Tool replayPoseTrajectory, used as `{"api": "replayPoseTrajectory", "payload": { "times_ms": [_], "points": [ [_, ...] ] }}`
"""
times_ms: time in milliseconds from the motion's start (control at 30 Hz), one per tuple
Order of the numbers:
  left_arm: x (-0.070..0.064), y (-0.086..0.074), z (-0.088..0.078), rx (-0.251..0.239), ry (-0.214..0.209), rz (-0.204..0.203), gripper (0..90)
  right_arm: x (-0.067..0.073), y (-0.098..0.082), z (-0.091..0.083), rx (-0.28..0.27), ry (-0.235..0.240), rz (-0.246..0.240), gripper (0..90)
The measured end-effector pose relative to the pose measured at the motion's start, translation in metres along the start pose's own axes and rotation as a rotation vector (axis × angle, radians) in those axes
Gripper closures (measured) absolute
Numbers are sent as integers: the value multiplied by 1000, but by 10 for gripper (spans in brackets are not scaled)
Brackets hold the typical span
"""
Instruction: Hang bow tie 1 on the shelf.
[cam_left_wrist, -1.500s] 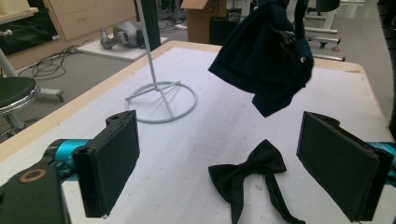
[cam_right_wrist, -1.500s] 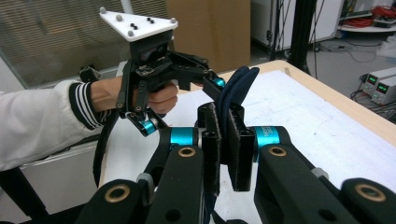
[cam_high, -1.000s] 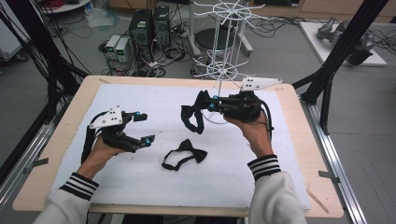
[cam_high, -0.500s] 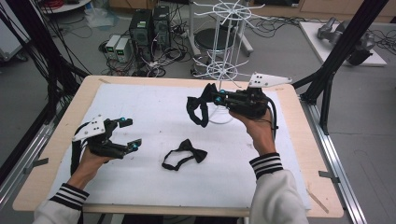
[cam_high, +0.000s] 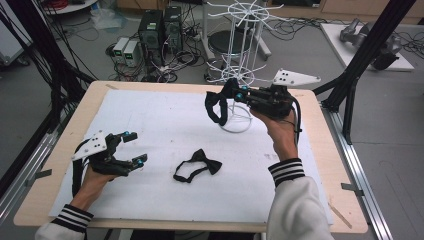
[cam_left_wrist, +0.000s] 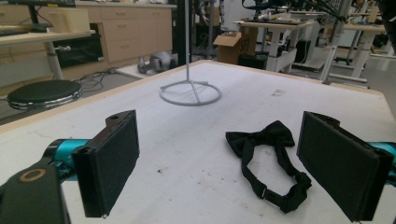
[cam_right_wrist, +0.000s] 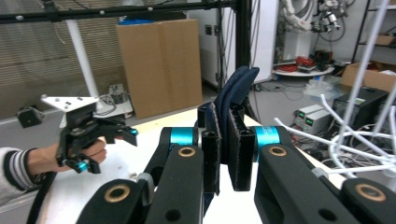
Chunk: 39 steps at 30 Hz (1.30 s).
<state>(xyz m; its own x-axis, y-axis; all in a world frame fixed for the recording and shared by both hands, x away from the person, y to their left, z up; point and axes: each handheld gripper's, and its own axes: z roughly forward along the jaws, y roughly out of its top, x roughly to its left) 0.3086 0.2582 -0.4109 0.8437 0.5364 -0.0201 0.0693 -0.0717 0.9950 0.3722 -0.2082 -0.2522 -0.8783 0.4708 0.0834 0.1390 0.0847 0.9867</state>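
A black bow tie (cam_high: 197, 166) with its strap looped lies on the white mat, in front of centre; the left gripper view has it (cam_left_wrist: 268, 158) ahead and to the right. My left gripper (cam_high: 136, 147) rests low at the near left, jaws wide open (cam_left_wrist: 229, 163) and empty, pointing toward that tie. My right gripper (cam_high: 234, 93) is raised at the back, shut on a second dark bow tie (cam_high: 218, 107) that hangs from it. In the right gripper view the pads (cam_right_wrist: 224, 144) pinch that dark blue bow tie (cam_right_wrist: 236, 91).
A white wire stand (cam_high: 241, 45) rises on a ring base (cam_high: 236, 122) at the back of the mat, just beyond the held tie. The wooden table (cam_high: 60, 165) frames the mat. Computers and cables sit on the floor behind.
My left hand has drawn back to the left and sunk a little, away from the tie on the mat. The right gripper has barely shifted and still holds its tie.
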Motion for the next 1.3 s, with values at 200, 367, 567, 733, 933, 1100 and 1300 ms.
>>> {"api": "replayPoseTrajectory", "payload": {
  "times_ms": [200, 367, 567, 733, 933, 1100, 1300],
  "points": [
    [0, -5, -3, -28, 20, -1, 135, -9, -1, -1, -22, -35, 19, 859],
    [-1, -9, -6, -49, 34, 2, 135, -16, -3, 0, -31, -56, 21, 858],
    [-2, -14, -7, -60, 48, 4, 135, -27, -2, -1, -35, -69, 33, 858],
    [-5, -18, -8, -73, 58, 17, 135, -34, -1, -4, -51, -87, 41, 857],
    [-5, -20, -9, -78, 59, 14, 135, -39, -3, -5, -44, -106, 48, 857],
    [-7, -22, -9, -94, 57, 9, 135, -42, -4, -4, -37, -120, 49, 854],
    [-8, -27, -10, -107, 70, 15, 136, -47, -7, -3, -38, -136, 51, 854]
  ]
}}
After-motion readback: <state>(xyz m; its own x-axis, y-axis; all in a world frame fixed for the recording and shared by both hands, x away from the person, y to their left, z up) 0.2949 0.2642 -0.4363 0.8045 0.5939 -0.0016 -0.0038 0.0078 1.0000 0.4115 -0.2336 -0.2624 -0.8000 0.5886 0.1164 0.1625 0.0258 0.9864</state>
